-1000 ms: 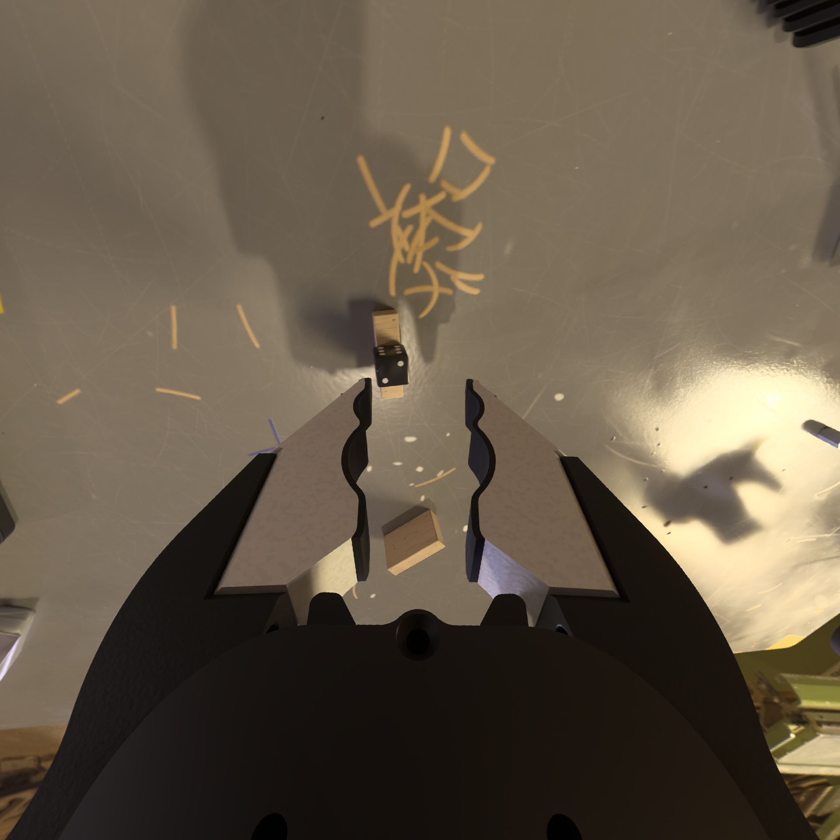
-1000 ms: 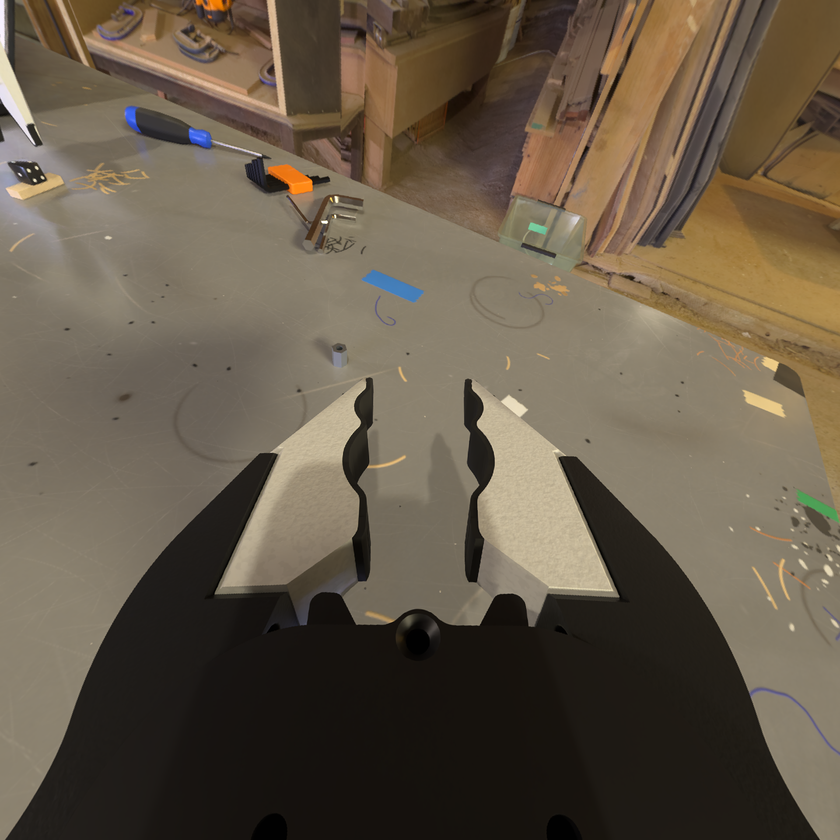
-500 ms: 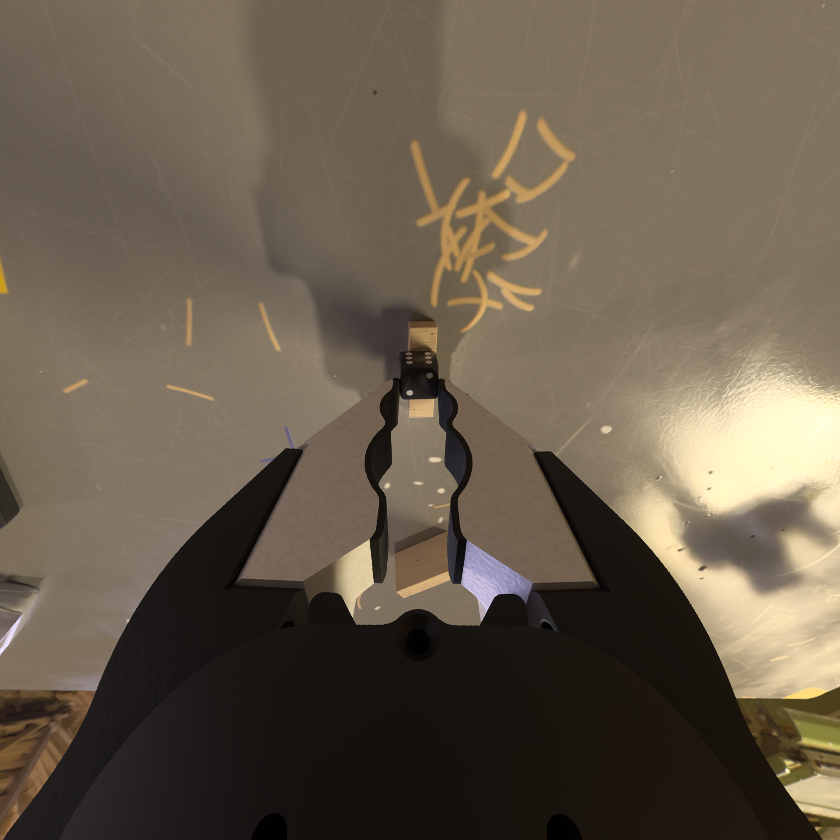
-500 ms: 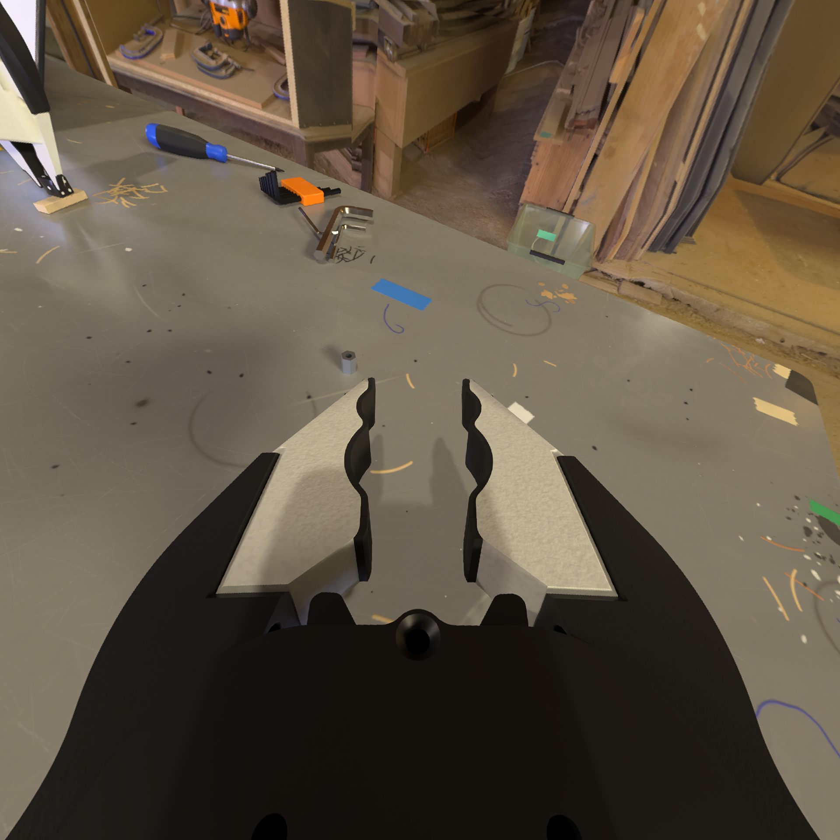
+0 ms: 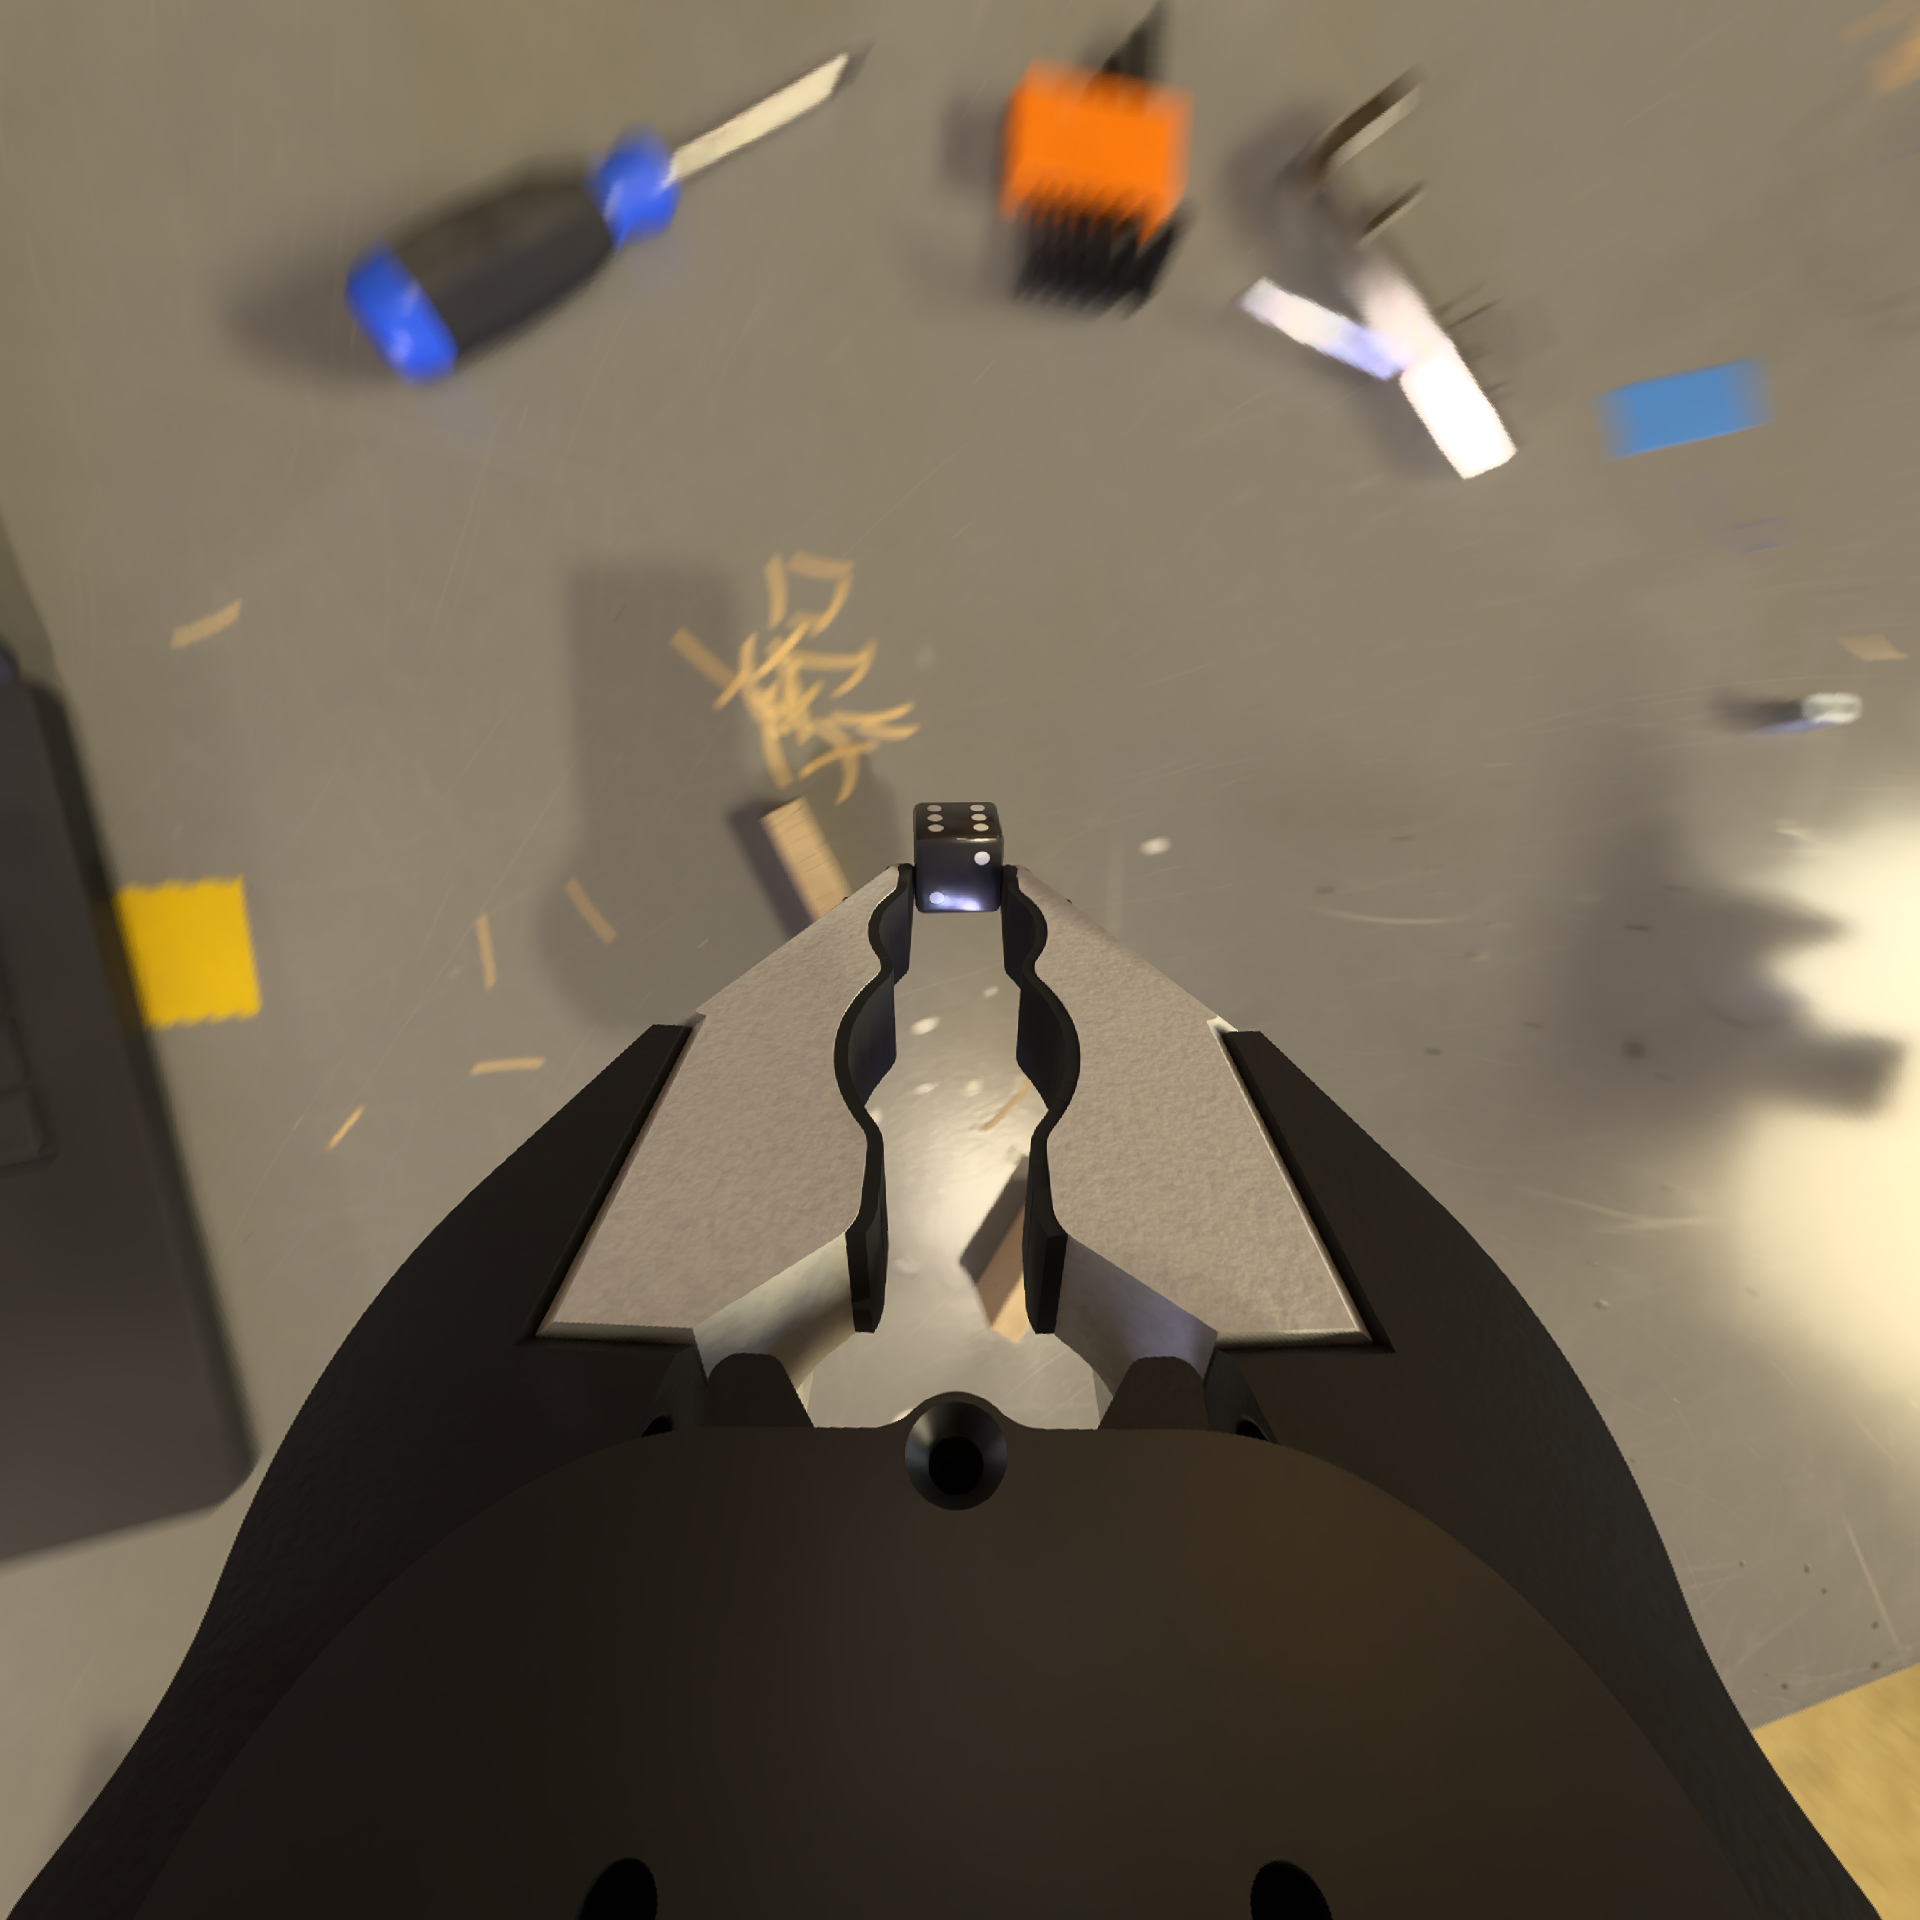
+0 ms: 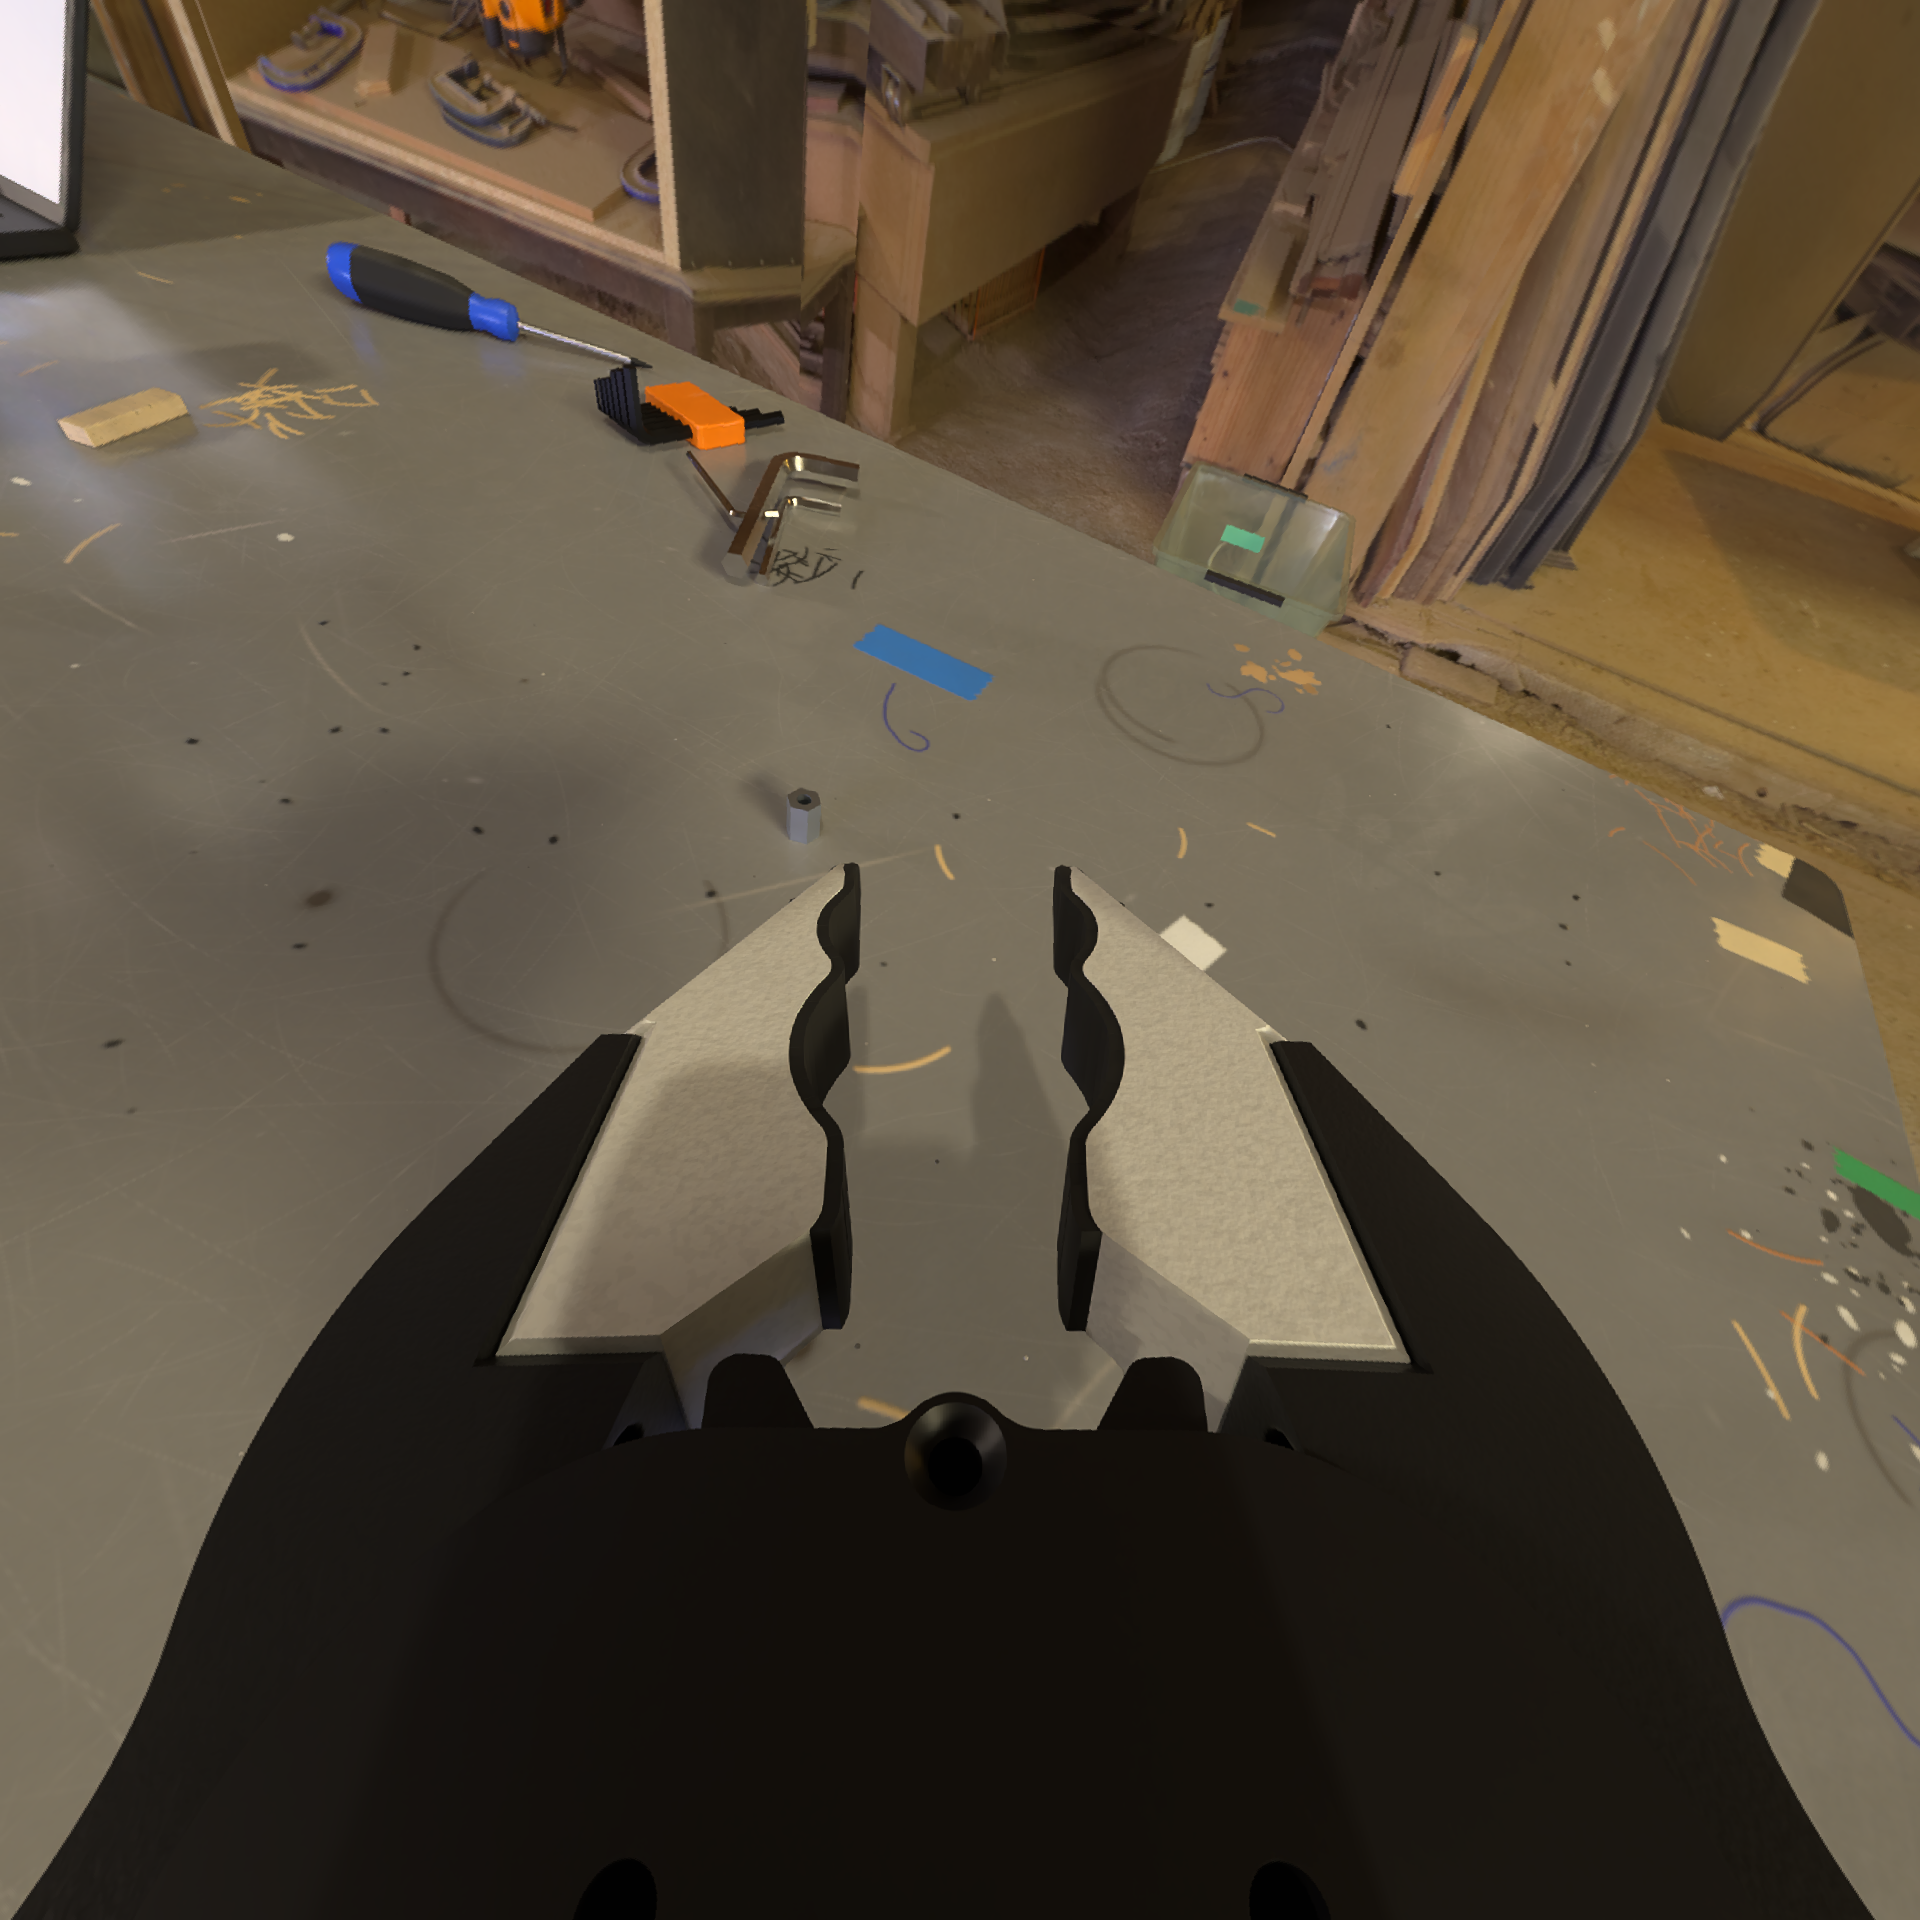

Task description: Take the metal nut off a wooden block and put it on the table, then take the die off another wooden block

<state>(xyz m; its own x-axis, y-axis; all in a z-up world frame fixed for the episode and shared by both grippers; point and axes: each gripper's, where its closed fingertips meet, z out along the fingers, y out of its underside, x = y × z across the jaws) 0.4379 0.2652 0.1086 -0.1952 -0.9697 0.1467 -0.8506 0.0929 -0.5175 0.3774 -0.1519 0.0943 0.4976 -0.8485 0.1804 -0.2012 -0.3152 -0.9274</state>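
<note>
Lifted clear of its wooden block since half a second ago, the die now sits pinched between the tips of the left gripper, whose fingers have closed to the die's width. It is a black cube with white pips and no long axis; the six-pip face looks up toward the camera, and a darker, glossy face with one visible pip faces back along the fingers. The vacated block lies on the grey table just left of the die, its long axis running diagonally, beside a scatter of wood shavings. A second wooden block shows between the fingers nearer the camera. Farther off, blurred, lie a blue-and-black screwdriver, an orange hex-key holder and loose hex keys. The right gripper hangs above the table with its fingers well apart, holding nothing; the metal nut stands upright on the table just ahead and left of its fingertips.
</note>
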